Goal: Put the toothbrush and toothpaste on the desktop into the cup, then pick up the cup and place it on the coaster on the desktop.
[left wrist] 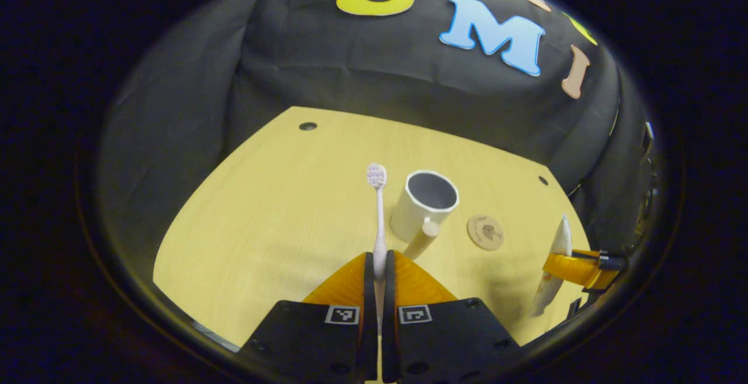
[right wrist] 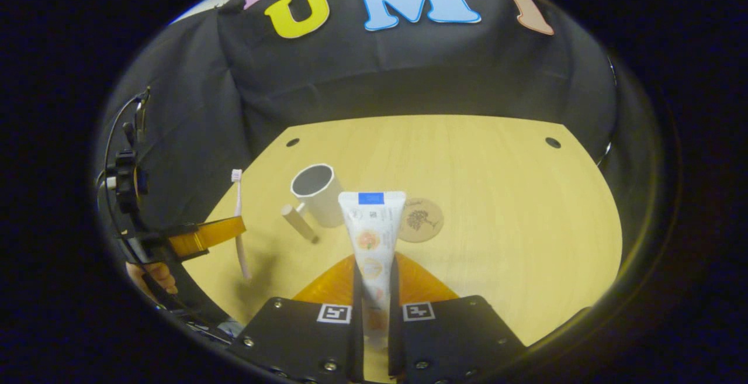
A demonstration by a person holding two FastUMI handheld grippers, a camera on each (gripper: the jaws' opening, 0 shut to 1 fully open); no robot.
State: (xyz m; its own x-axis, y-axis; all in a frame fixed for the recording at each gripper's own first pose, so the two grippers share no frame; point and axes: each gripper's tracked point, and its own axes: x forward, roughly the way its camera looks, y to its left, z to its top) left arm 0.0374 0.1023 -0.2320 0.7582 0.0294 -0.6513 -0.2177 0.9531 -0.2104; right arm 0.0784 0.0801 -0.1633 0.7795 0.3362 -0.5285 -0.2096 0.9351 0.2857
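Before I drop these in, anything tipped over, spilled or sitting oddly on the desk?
Nothing stands out. The cup stands upright and empty, handle toward the cameras, with the coaster lying flat beside it, apart from it. The left gripper is shut on the toothbrush, bristles up; the right gripper is shut on the toothpaste. No spills visible.

I see a pale pink toothbrush (left wrist: 378,214), a white cup (left wrist: 425,203) grey inside, and beside the cup a tan coaster (right wrist: 419,220) with tree drawing. The toothpaste (right wrist: 371,238) is white, blue band, orange fruit pictures.
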